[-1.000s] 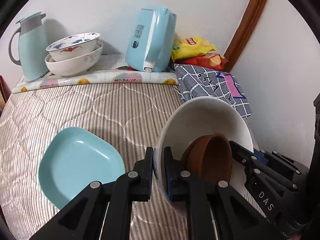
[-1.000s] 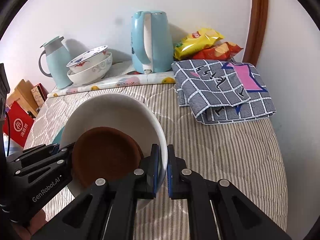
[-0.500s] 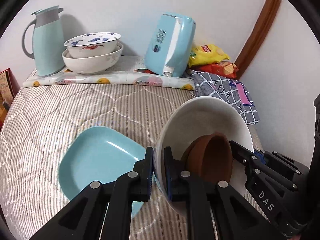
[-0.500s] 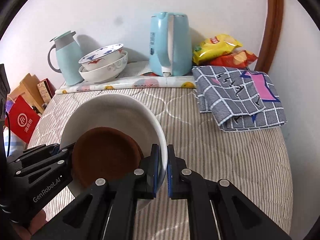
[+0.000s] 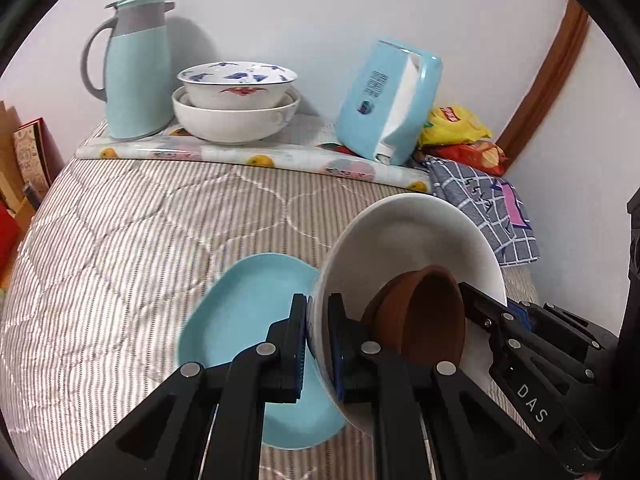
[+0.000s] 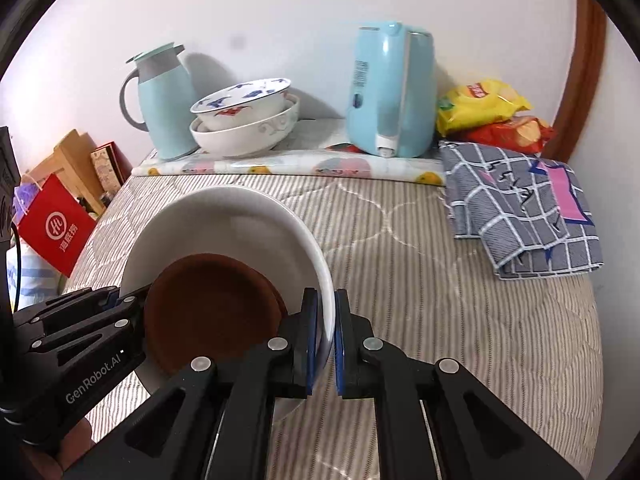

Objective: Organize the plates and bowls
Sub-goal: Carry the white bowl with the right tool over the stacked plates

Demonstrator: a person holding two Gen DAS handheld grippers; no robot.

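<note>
Both grippers hold one large white bowl (image 5: 416, 240) off the striped table, with a small brown bowl (image 5: 424, 316) lying inside it. My left gripper (image 5: 318, 336) is shut on the bowl's left rim. My right gripper (image 6: 326, 336) is shut on its right rim; the white bowl (image 6: 224, 224) and brown bowl (image 6: 208, 312) fill the lower left of the right wrist view. A light blue square plate (image 5: 248, 320) lies on the table under the white bowl's left side. Two stacked bowls (image 5: 236, 100) stand at the back, also in the right wrist view (image 6: 248, 120).
A blue thermos jug (image 5: 132, 68) and a blue kettle (image 5: 392, 100) stand at the back on a fruit-print mat (image 5: 248, 158). Snack bags (image 6: 492, 116) and a folded checked cloth (image 6: 524, 200) lie at the right. A red bag (image 6: 52, 228) and boxes sit off the table's left edge.
Both grippers have carried the white bowl leftward, so it now overlaps the blue plate's right side. The grips are unchanged.
</note>
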